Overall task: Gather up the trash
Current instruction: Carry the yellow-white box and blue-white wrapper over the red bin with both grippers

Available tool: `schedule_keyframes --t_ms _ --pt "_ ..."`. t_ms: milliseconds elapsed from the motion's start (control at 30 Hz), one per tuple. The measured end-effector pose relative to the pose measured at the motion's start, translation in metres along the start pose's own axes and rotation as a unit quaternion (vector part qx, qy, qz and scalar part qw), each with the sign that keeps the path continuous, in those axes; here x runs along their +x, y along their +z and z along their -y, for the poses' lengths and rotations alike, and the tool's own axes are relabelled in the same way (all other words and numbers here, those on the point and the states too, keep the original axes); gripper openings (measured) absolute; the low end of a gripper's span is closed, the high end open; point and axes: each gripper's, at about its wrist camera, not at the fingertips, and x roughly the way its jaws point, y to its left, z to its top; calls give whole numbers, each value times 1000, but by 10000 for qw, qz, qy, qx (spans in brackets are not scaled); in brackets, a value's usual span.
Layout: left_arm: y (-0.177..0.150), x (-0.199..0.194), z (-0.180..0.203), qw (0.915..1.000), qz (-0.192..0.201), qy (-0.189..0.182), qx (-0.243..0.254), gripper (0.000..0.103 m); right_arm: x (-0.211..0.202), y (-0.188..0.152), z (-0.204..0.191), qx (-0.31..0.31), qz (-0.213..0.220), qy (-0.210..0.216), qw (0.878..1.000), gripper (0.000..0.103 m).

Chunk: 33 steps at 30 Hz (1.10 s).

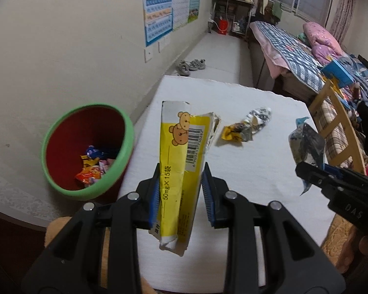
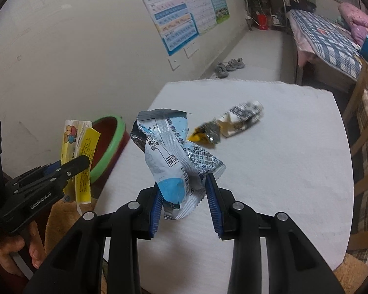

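White cloth-covered tabletop [image 1: 245,161]. Beside its left edge, on the floor: round bin, green rim, red inside [image 1: 85,152], with coloured wrappers at the bottom. Left hand-held gripper [image 1: 180,196] clamped on a flattened yellow-and-white carton with a bear print [image 1: 181,156], held above the tabletop. Right hand-held gripper [image 2: 184,203] clamped on a crumpled blue-and-silver foil wrapper [image 2: 169,152], also lifted. Crumpled yellow, black and white wrapper [image 1: 247,125] lies on the tabletop, apart from both.
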Motion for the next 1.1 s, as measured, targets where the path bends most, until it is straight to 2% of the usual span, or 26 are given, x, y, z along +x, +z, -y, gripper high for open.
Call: schedule_keyframes --t_ms 400,1100 --pt "1 -10 -34 9988 200 302 -314 29 6 12 -31 -332 -21 120 9994 34" --pt "-8 -11 -81 9943 168 659 -819 30 32 18 -66 -742 -274 385 9961 34"
